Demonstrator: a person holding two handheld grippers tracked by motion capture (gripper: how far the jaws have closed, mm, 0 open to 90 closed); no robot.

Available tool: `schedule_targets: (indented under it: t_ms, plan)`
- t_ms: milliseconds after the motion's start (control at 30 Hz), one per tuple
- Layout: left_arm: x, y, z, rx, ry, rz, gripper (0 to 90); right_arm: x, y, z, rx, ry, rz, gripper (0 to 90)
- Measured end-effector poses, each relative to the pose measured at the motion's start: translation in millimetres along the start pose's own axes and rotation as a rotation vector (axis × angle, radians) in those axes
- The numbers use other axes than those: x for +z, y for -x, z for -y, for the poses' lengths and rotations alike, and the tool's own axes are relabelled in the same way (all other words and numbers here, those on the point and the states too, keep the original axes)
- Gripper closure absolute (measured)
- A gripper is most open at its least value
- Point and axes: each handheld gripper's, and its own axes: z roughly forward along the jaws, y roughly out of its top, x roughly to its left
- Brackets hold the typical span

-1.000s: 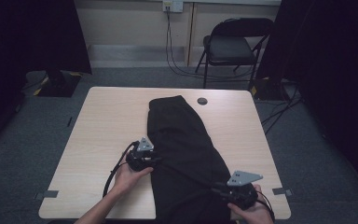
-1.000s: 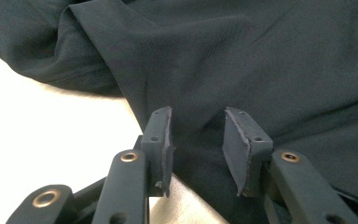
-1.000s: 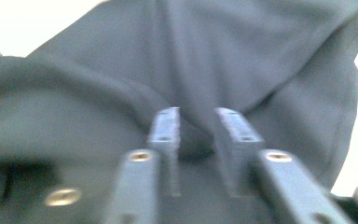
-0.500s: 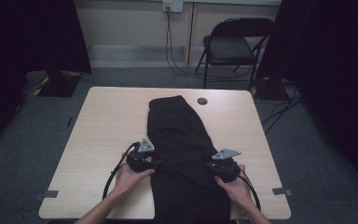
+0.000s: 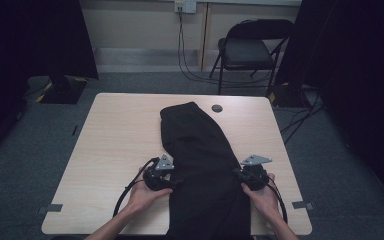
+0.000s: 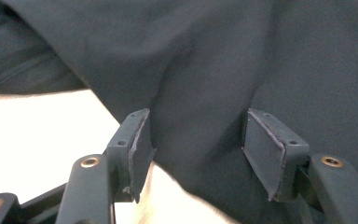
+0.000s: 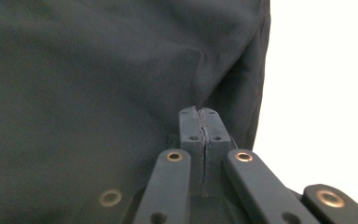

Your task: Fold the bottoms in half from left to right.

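Now your right gripper [image 7: 200, 114] jaws pinch the soft, limp black garment [image 5: 200, 150] at lower right; left gripper [image 6: 196, 140] jaws, just opening, gape around its edge.

A folding chair [image 5: 254, 52] stands behind the table [image 5: 115, 145], and a small dark disc [image 5: 217, 108] lies near its far edge.

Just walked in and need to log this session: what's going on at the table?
A person is working on a dark garment spread along a light wooden table, with tongs in each hand. The right tongs are pinched shut on a fold at the cloth's right edge. The left tongs have just been opening; their pads stand apart at the left edge, with cloth lying loose between them.
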Motion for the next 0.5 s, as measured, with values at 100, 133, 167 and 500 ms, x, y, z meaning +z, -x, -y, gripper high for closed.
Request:
schedule_targets:
  t_ms: [100,133,167,500]
  plan:
    - [-0.2,0.2,0.0,0.002,-0.004,-0.004,40.8,1.2,-2.2,-0.3,-0.016,-0.021,0.047,71.0]
    - [-0.2,0.3,-0.1,0.001,-0.005,-0.005,40.7,-1.3,-2.6,-2.6,-0.014,0.001,0.046,64.8]
    - [-0.3,0.9,-0.3,0.001,-0.007,-0.009,40.7,-8.9,-5.9,-10.6,-0.028,0.070,0.047,59.1]
    - [-13.9,4.7,5.8,-0.004,-0.061,-0.023,41.6,18.9,-22.4,-41.3,-0.071,0.110,-0.033,57.8]
